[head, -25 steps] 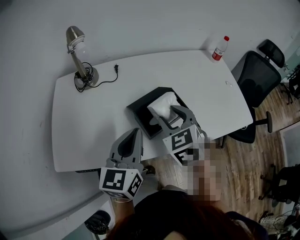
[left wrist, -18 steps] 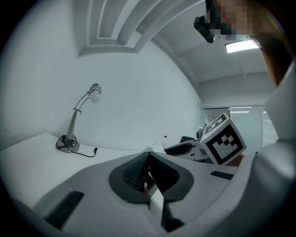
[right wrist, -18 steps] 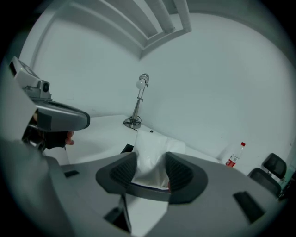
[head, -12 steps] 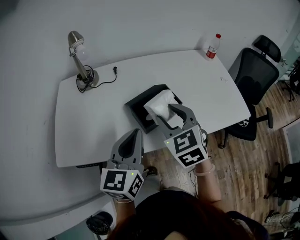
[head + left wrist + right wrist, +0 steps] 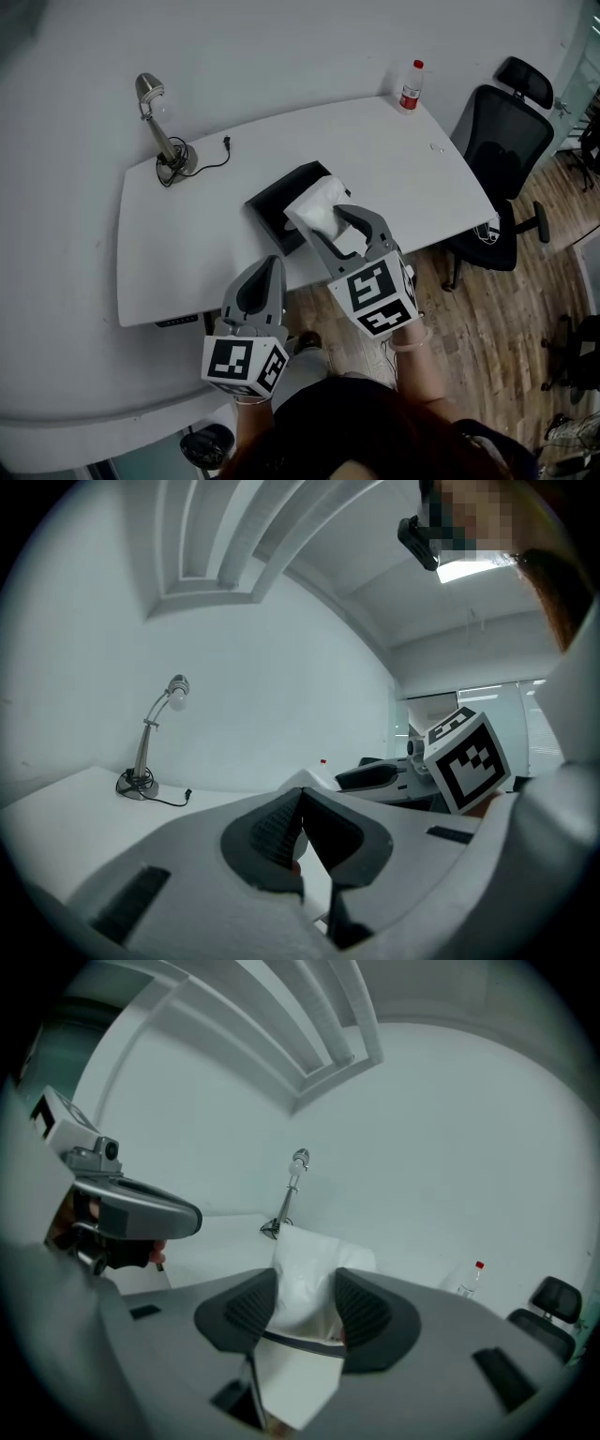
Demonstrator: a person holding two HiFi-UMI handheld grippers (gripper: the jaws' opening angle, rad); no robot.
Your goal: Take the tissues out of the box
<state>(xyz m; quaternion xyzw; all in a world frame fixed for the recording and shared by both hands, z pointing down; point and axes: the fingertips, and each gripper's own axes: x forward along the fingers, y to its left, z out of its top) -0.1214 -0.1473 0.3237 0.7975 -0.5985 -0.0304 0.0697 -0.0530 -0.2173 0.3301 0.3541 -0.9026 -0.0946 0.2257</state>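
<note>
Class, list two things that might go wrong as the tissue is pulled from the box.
1. The left gripper, shut and empty, hangs short of the table, so nothing holds the box; it may lift or slide with the tissue held by the right gripper.
2. The box sits near the table's front edge and might be dragged off.

head view: aimed steeply down from above the near table [image 5: 187, 248] edge.
gripper views: mounted close behind jaws, faced toward the far lamp [image 5: 150, 92], shared by all.
</note>
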